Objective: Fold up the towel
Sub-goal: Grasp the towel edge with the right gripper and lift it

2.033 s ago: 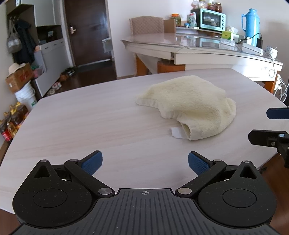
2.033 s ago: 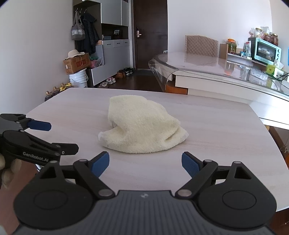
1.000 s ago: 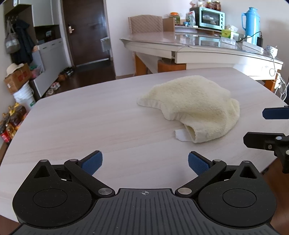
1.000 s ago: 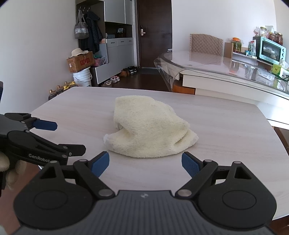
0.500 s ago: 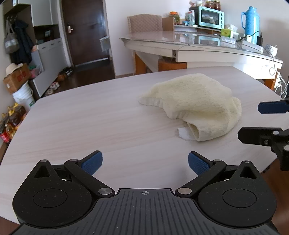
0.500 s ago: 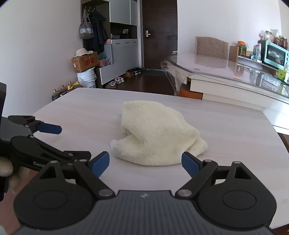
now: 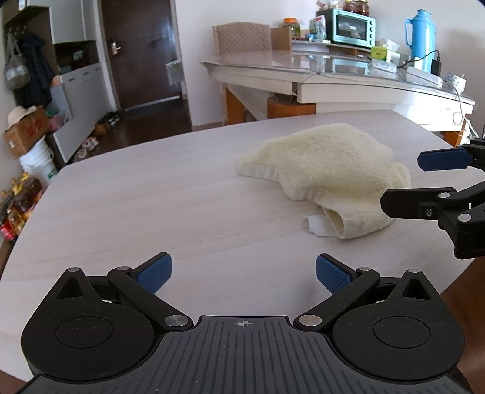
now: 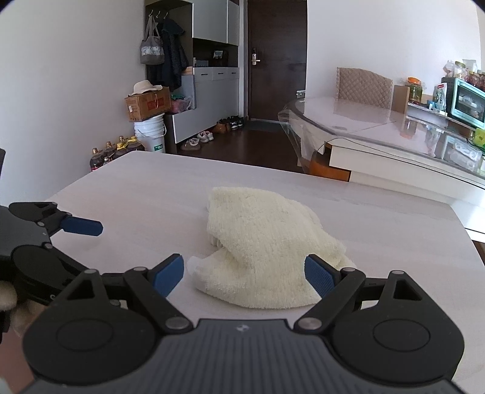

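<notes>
A cream terry towel lies crumpled in a loose heap on the pale wooden table, with a white tag showing at its near edge. My left gripper is open over bare table, well short and left of the towel. My right gripper is open, its blue pads at either side of the towel's near edge, just above it. Each gripper appears from the side in the other's view: the right one and the left one.
A glass-topped white table stands behind with a toaster oven, a blue thermos and cables. A chair is beside it. Boxes, a bucket and bottles sit on the floor at left.
My right gripper has moved forward to the towel's near edge, and the towel now fills more of its view. My left gripper has shifted slightly forward. Both stayed open.
</notes>
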`<act>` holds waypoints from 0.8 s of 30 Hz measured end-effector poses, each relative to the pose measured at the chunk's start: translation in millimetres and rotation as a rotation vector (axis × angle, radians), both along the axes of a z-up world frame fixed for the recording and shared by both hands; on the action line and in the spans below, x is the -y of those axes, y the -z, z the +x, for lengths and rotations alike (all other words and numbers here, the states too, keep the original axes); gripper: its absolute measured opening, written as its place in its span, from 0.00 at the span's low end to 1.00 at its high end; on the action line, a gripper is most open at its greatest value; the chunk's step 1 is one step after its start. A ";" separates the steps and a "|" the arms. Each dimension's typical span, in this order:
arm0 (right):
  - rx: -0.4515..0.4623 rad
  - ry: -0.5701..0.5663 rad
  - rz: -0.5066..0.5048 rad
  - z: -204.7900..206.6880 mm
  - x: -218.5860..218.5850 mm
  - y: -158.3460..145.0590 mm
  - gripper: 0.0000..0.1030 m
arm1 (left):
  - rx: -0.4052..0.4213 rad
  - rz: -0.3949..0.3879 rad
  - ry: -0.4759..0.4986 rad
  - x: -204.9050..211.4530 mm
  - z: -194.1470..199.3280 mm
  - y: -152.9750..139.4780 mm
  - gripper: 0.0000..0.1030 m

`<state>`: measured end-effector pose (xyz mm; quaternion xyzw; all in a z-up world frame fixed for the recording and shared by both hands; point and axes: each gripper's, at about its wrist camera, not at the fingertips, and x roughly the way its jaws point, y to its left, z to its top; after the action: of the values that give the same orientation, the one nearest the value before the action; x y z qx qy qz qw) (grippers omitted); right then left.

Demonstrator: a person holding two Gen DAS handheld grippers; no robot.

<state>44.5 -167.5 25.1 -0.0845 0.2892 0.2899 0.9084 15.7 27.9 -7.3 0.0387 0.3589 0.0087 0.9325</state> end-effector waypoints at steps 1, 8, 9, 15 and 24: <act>-0.001 -0.001 -0.002 0.5 -0.5 0.3 0.86 | 0.000 0.002 0.000 -1.3 0.5 -0.2 1.00; 0.034 -0.028 -0.033 13.4 -10.7 -5.5 0.82 | 0.006 0.011 -0.018 -13.1 4.0 -2.1 1.00; 0.038 -0.031 -0.037 15.3 -12.1 -6.1 0.81 | 0.009 0.010 -0.021 -15.0 4.3 -2.7 1.00; 0.065 -0.074 -0.120 33.2 -35.6 -0.3 0.68 | 0.014 0.000 -0.012 -21.6 7.6 -3.7 1.00; 0.043 -0.063 -0.084 46.5 -25.8 0.7 0.18 | 0.036 -0.018 0.056 -21.1 14.7 -0.4 1.00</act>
<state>91.0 -141.7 24.4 -0.1380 0.2790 0.3042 0.9003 30.4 49.0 -6.8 0.0401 0.3407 -0.0201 0.9391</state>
